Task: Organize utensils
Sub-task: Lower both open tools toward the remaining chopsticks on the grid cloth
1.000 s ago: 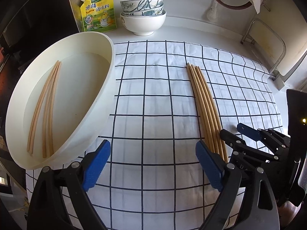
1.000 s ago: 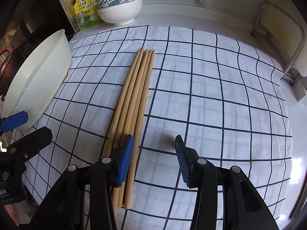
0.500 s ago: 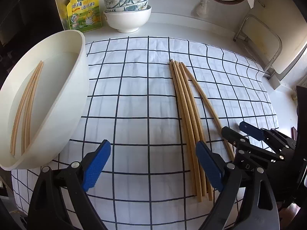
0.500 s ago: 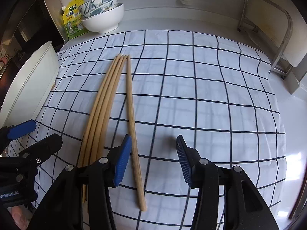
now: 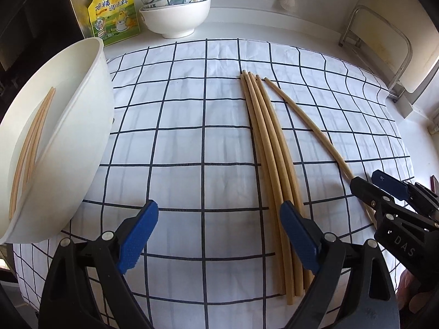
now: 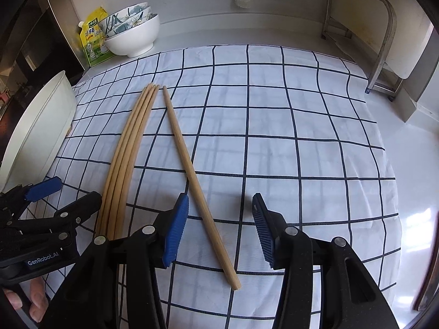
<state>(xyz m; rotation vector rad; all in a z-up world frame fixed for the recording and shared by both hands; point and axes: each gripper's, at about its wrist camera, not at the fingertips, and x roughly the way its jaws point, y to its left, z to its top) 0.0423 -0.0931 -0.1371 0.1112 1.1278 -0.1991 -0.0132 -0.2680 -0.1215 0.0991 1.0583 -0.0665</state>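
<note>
Several wooden chopsticks lie bundled (image 5: 274, 150) (image 6: 123, 164) on the checked cloth (image 5: 178, 142). One single chopstick (image 6: 192, 164) (image 5: 310, 126) lies splayed off to the bundle's right. Its near half runs between the jaws of my right gripper (image 6: 219, 230) (image 5: 365, 179), which is open, and the pads do not press on it. My left gripper (image 5: 218, 235) (image 6: 74, 190) is open and empty, low over the cloth, its right pad over the bundle's near end. The white oval tray (image 5: 90, 126) (image 6: 41, 126) at the left holds more chopsticks (image 5: 30, 142).
Stacked bowls (image 5: 175, 13) (image 6: 131, 35) and a yellow seasoning pouch (image 5: 115, 13) stand at the back left. A metal rack (image 6: 384, 41) stands at the back right. A dark appliance borders the left. Fingers of a hand (image 6: 35, 296) hold the left gripper.
One chopstick has swung out of the bundle to the right and now lies between the right jaws. Both grippers shifted right, and the tray slid leftward in the left wrist view.
</note>
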